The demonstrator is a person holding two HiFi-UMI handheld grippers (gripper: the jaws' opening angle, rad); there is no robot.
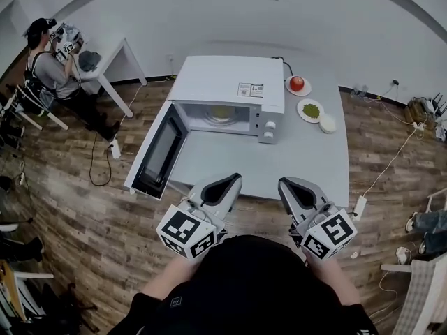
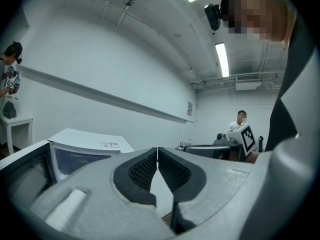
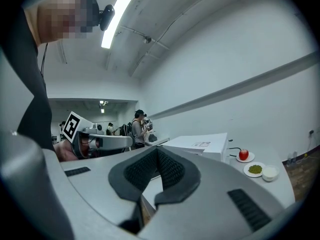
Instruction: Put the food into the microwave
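Note:
A white microwave (image 1: 227,84) stands on the grey table (image 1: 307,159) with its door (image 1: 159,151) swung open to the left. Something yellowish (image 1: 222,114) lies on the turntable inside. To the right of the microwave are a red apple (image 1: 297,83) on a small plate, a plate of green food (image 1: 310,110) and a small white bowl (image 1: 327,123). My left gripper (image 1: 234,179) and right gripper (image 1: 285,183) are held side by side at the table's near edge, well short of the food. Both are shut and empty, pads meeting at the tips (image 2: 157,149) (image 3: 157,150).
The open door juts out past the table's left front corner. A power strip (image 1: 115,148) and cables lie on the wooden floor at the left. Another person (image 1: 52,61) sits at a small white table at the far left.

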